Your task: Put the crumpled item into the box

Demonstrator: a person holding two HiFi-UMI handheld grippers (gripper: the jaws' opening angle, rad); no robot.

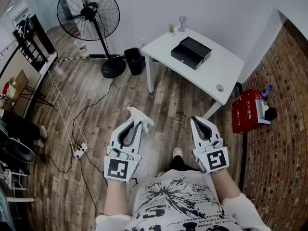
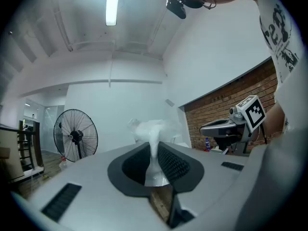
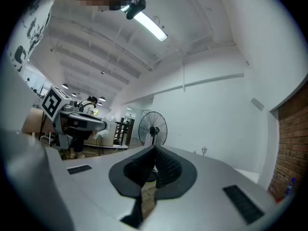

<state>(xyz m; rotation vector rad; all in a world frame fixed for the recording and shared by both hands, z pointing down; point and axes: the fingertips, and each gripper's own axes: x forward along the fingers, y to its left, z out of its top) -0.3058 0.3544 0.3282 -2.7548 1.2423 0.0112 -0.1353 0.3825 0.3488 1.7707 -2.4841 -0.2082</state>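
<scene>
My left gripper (image 1: 138,123) is shut on a white crumpled item (image 1: 140,115), held above the wooden floor. In the left gripper view the item (image 2: 153,134) is pinched between the ribbed pads and puffs out beyond the left gripper's (image 2: 155,147) tips. My right gripper (image 1: 195,120) hangs level with it to the right, shut with nothing between its pads (image 3: 166,163). The black box (image 1: 191,52) lies open-topped on the white table (image 1: 226,71) at the far side of the room, well away from both grippers.
A standing fan (image 1: 89,14) and a black bin (image 1: 134,60) stand left of the table. Cables and a power strip (image 1: 79,151) run over the floor at left. A red crate (image 1: 246,110) with a bottle sits by the brick wall (image 1: 284,129). A small plant and a glass stand at the table's back edge.
</scene>
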